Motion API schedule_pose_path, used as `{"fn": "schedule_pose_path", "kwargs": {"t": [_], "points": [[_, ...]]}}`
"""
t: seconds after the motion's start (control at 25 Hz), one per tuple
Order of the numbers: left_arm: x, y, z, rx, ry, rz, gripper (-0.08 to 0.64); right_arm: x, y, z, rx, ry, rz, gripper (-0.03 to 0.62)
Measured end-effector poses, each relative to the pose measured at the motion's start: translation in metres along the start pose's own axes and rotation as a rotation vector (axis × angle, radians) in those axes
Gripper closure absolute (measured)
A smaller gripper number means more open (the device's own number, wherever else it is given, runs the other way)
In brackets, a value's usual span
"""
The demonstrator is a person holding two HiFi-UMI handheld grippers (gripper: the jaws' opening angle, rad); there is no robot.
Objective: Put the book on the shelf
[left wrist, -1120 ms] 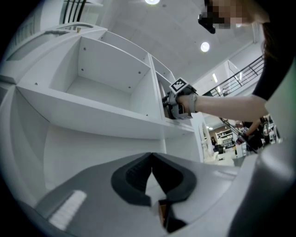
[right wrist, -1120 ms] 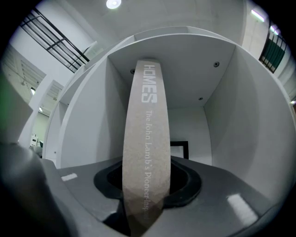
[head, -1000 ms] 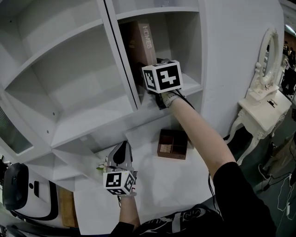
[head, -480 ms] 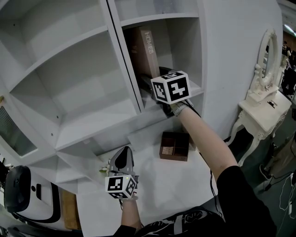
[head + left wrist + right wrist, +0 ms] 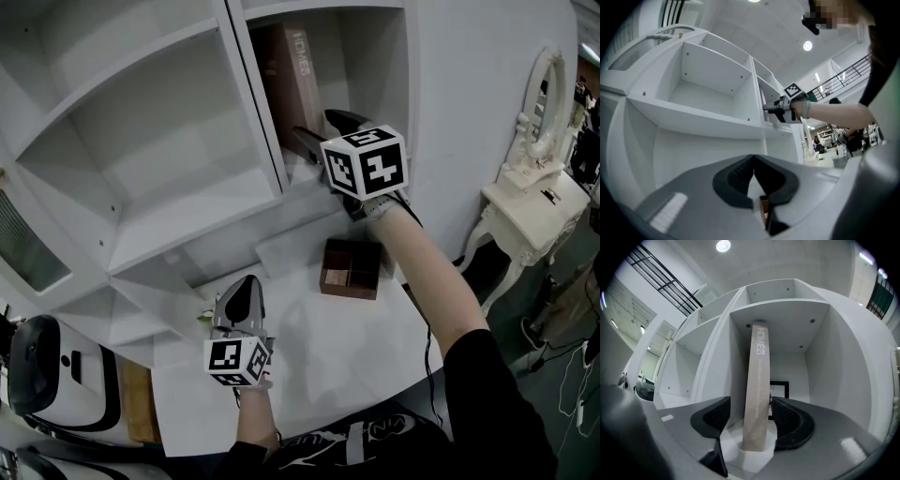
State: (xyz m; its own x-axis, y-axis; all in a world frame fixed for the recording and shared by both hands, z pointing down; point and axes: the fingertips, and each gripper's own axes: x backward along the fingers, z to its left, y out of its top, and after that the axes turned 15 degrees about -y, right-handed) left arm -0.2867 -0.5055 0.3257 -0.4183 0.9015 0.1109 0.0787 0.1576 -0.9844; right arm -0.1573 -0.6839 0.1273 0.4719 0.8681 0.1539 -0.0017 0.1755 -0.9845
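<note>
Light is cool, even and fairly bright, nearly drained of colour, falling from round ceiling lamps (image 5: 723, 245) overhead. The white shelf (image 5: 159, 141) shows soft grey shadows inside its compartments and no hard glare. Both gripper views bow straight edges strongly and fade to black at the corners; the head view bends lines more mildly.

Right of the right gripper (image 5: 323, 131) and well apart from it stands an ornate cream dressing table (image 5: 532, 214) with an oval mirror (image 5: 547, 103), on a dark floor (image 5: 525, 323). A white tabletop (image 5: 337, 352) lies under the left gripper (image 5: 246, 286). A round ceiling lamp (image 5: 723, 245) glows overhead.
</note>
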Motion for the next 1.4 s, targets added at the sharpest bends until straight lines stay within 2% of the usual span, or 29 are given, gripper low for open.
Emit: {"fn": "schedule_pose_path", "kwargs": {"t": [0.28,0.48,0.92,1.4], "points": [[0.011,0.005,-0.011,-0.014,-0.012,-0.002,0.56,0.031,-0.006,0.0,-0.029,0.011,-0.006,0.335],[0.02,0.006,-0.02,-0.006,-0.017,-0.002,0.56,0.06,-0.015,0.004,-0.042,0.041,0.001,0.404],[0.049,0.008,-0.035,-0.014,-0.006,0.003,0.56,0.135,-0.056,0.035,0.018,0.127,0.032,0.54],[0.081,0.015,-0.058,-0.018,-0.008,-0.001,0.56,0.208,-0.097,0.056,-0.026,0.167,0.059,0.575]]}}
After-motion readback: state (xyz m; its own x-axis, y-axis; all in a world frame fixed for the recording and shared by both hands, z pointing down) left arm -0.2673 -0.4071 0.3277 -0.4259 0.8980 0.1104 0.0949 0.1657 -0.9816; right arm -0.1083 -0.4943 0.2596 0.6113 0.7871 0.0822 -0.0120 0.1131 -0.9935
